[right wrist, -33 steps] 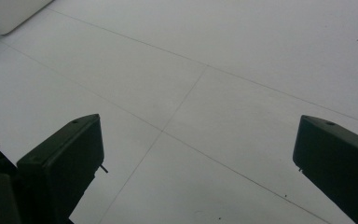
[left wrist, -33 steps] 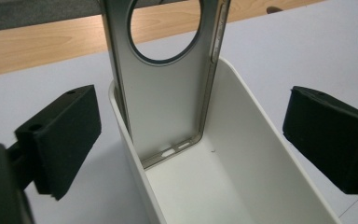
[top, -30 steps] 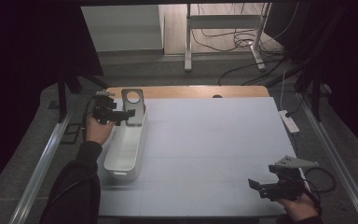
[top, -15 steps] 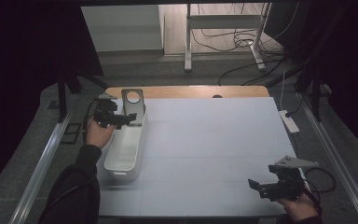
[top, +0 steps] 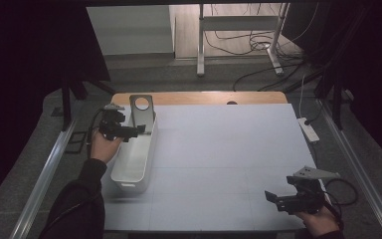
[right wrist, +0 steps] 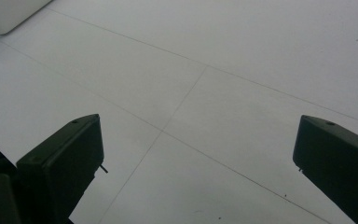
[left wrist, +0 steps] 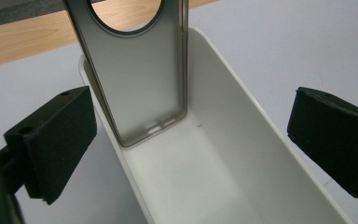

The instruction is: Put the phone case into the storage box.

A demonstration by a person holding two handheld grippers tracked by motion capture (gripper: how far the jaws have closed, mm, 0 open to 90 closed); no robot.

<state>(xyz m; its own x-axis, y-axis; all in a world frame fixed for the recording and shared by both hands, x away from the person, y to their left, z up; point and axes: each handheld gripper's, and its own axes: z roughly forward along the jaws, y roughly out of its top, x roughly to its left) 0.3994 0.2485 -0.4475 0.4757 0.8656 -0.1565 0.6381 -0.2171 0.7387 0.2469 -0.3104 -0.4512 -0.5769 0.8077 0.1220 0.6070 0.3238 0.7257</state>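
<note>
Half the grey plate (left wrist: 140, 79) stands hidden inside the bin (top: 132, 172).

White oblong bin (top: 134, 159); grey phone case (top: 143, 113) with round cutout; pale grey desk (top: 229, 159), thin grid lines, wooden far edge; black hand-held gripper (top: 129, 132) jaws.

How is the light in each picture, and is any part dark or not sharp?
High view: the table is evenly lit, surroundings nearly black. Left gripper view: the white bin is sharp, the near fingers slightly soft. Right gripper view: dim and greyish, the fingers dark.
</note>
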